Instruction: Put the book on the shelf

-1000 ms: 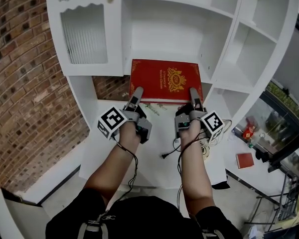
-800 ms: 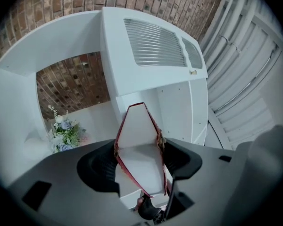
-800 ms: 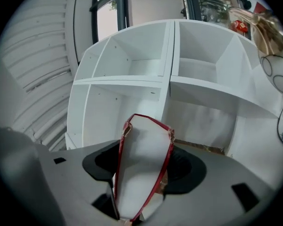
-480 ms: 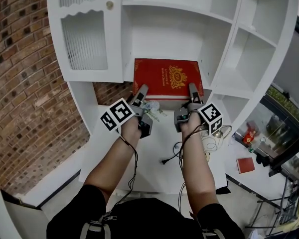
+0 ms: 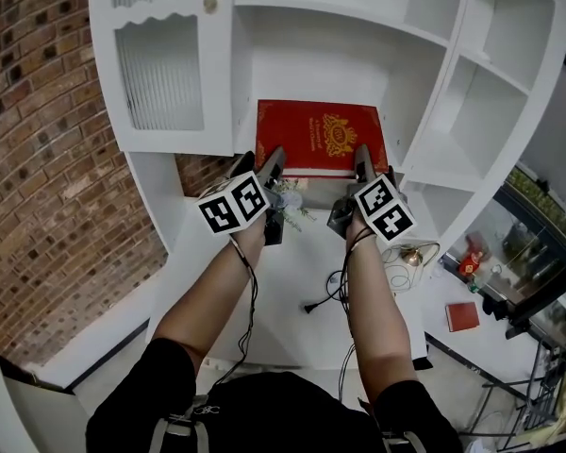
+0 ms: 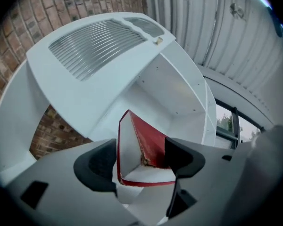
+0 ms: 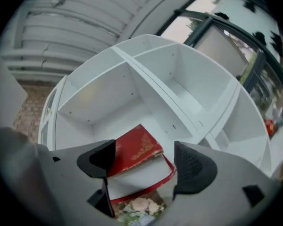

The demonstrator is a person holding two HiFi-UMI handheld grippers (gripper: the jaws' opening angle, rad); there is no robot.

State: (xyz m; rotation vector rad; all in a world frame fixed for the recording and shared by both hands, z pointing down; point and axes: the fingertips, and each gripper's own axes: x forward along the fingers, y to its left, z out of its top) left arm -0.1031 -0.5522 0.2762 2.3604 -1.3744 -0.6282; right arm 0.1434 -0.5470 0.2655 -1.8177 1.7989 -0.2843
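1. Left gripper (image 6: 139, 157): jaws were clamped on the red book (image 5: 321, 138) at its near left corner. The red front cover lay against one pad and the back cover's edge against the other. The white page block filled the gap between them.
2. Right gripper (image 7: 141, 161): jaws were likewise closed on the book, at its near right corner. The gold-printed front cover met one jaw, and the red rim of the back cover sat at the other.
3. Book: it extended forward from both pairs of jaws, cover up and roughly level, with the gold crest showing. Its far edge lay beyond the fingertips, inside the open middle compartment of the white shelf (image 5: 330, 59). Its near edge sat at the compartment's mouth, between the two grippers.
4. I could not tell whether the book's underside rested on the shelf board or hung just above it.
5. A floral-printed item (image 7: 137, 210) showed below the book, just under the right jaws on the near side. In the head view it sat between the two grippers.
6. To the outer side of the left jaws was a ribbed cabinet door (image 5: 160, 74), shut. Beyond that was the brick wall (image 5: 38, 159).
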